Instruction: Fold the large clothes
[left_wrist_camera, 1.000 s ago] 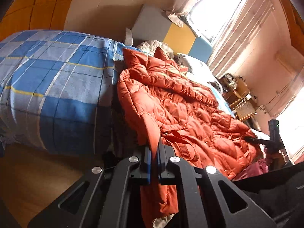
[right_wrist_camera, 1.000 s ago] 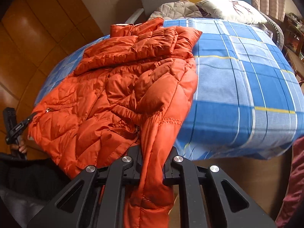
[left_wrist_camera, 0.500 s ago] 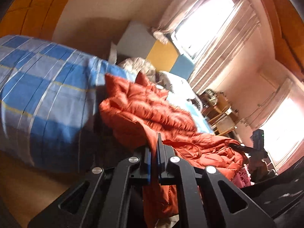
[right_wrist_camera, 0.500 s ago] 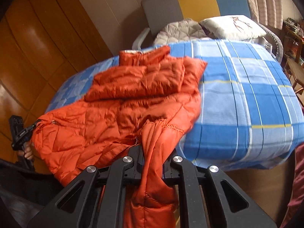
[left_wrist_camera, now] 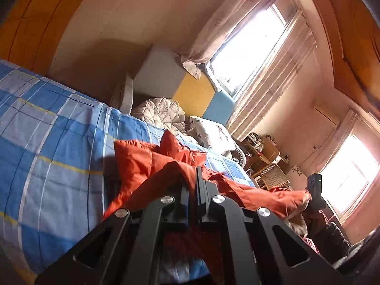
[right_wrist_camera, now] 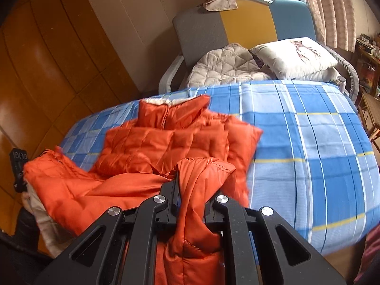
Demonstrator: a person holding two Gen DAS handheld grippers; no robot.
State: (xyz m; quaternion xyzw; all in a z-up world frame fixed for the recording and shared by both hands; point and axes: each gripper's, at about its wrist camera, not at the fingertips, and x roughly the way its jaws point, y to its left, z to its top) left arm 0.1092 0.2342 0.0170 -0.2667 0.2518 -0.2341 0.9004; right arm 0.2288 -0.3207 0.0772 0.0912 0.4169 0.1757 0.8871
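Both the left tongs (left_wrist_camera: 197,185) and the right tongs (right_wrist_camera: 191,190) are clamped on the near hem of the orange jacket (right_wrist_camera: 166,142), whose length runs away from them across the bed (right_wrist_camera: 308,142) to its far collar, neither hand nearer.

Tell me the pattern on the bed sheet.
The bed sheet is blue plaid with white and yellow lines, clearest in the right wrist view.
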